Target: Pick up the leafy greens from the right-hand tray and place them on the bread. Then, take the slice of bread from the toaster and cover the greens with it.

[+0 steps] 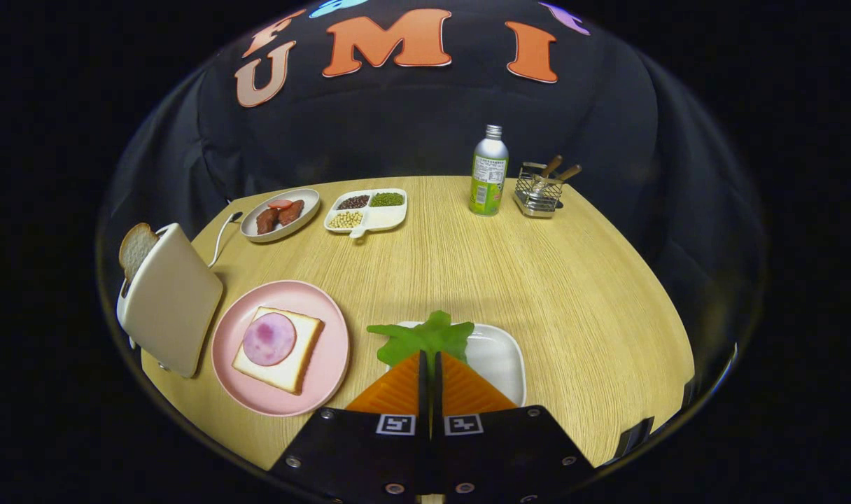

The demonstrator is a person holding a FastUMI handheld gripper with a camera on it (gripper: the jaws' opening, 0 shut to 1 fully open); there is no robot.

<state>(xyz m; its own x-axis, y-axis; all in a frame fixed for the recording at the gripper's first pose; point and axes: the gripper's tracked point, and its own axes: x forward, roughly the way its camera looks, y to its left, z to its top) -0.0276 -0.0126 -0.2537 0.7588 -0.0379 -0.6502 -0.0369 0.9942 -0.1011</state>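
On the desk (509, 280), the leafy greens (425, 336) lie on a tray (499, 357), pinched between the closed jaws of the gripper (430, 358). Left of it, a plate (327, 322) carries bread (306, 346) topped with ham (269, 339); further left stands the toaster (170, 301) with a bread slice (137, 248) in it.
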